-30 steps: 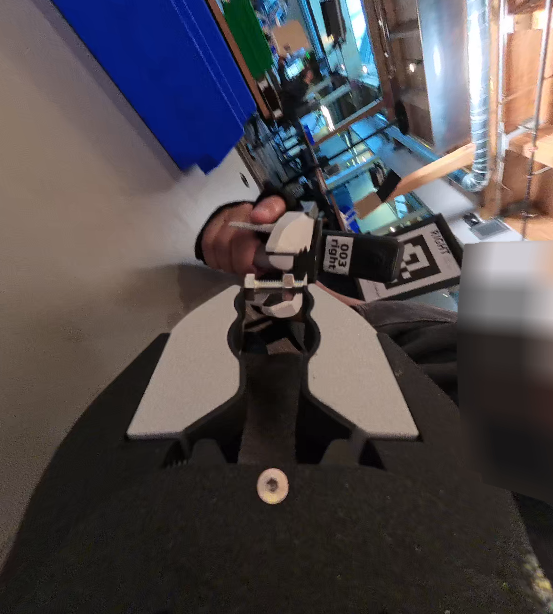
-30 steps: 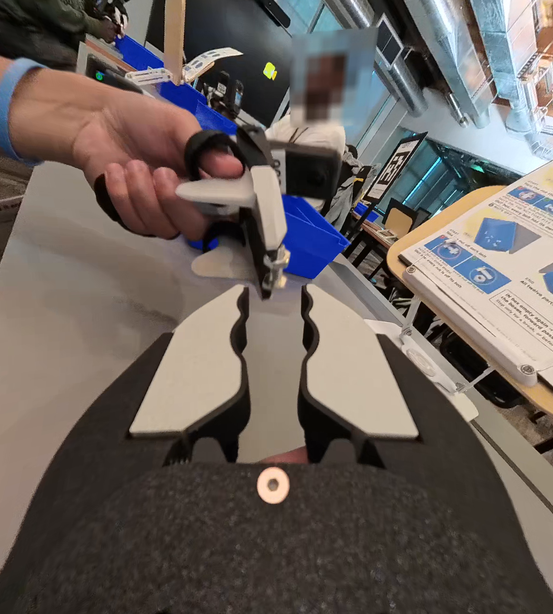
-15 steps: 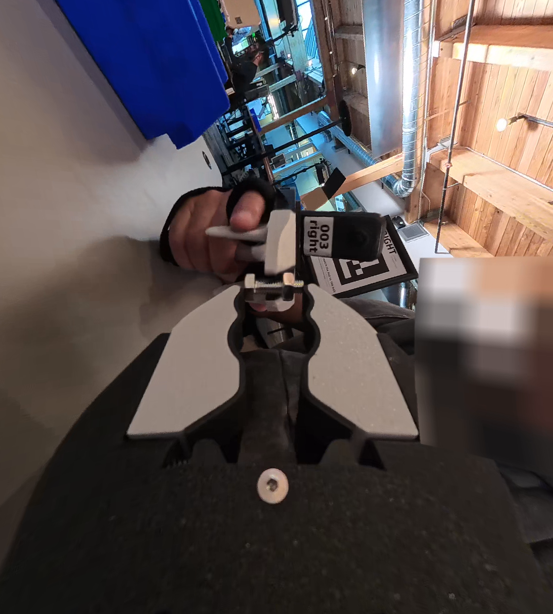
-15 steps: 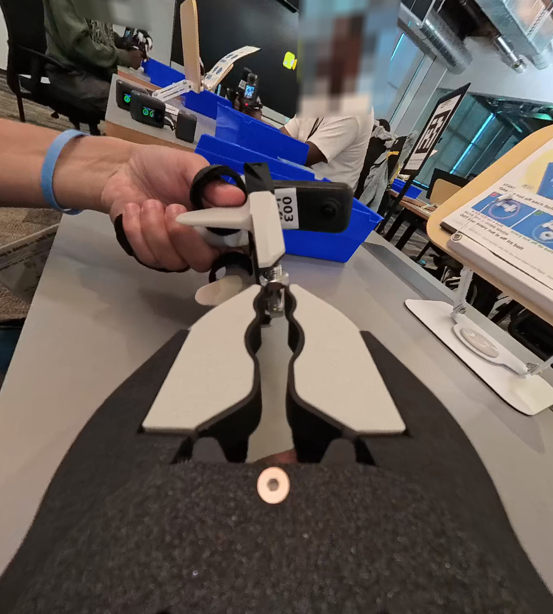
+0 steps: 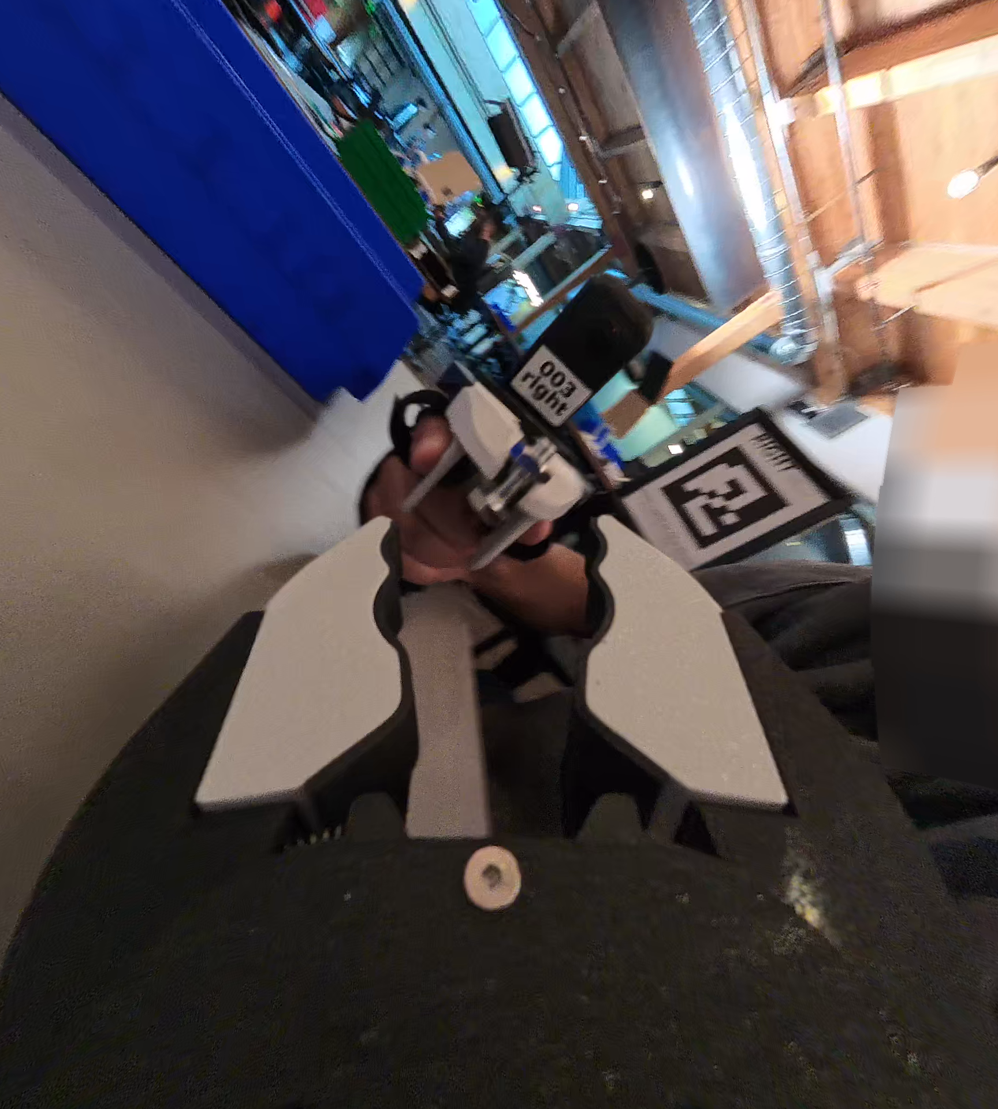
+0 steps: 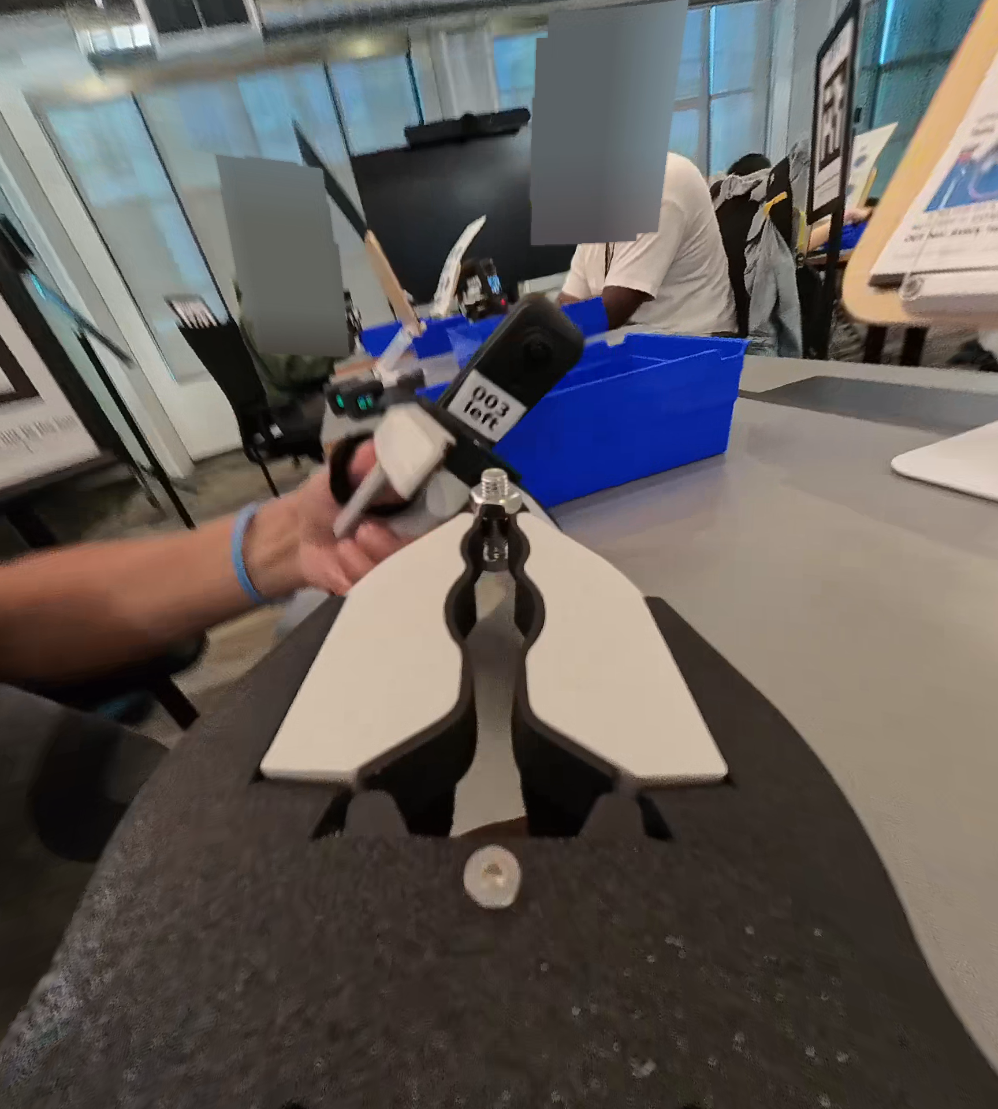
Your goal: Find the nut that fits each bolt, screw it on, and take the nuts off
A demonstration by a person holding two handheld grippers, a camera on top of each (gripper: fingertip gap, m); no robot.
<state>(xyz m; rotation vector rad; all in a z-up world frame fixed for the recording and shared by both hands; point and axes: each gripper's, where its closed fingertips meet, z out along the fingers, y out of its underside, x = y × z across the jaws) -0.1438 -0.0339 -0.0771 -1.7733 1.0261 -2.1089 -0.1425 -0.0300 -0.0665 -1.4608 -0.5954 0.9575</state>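
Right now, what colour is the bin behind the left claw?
Solid blue bin, standing on the grey table; clearest in the right wrist view, behind the left claw.

Shared workshop hall: blue bins (image 6: 616, 420) on tables (image 6: 844, 600) (exposed ducts (image 5: 682, 150) overhead).

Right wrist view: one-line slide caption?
Right tool shut on a bolt carrying a nut, held above the grey table; left tool just behind.

Daylight from the windows (image 6: 280, 180) behind lights my right wrist view evenly, though its edges smear. My left wrist view is motion-blurred, with glare off the duct (image 5: 682, 150) at upper right; both bend at the edges.
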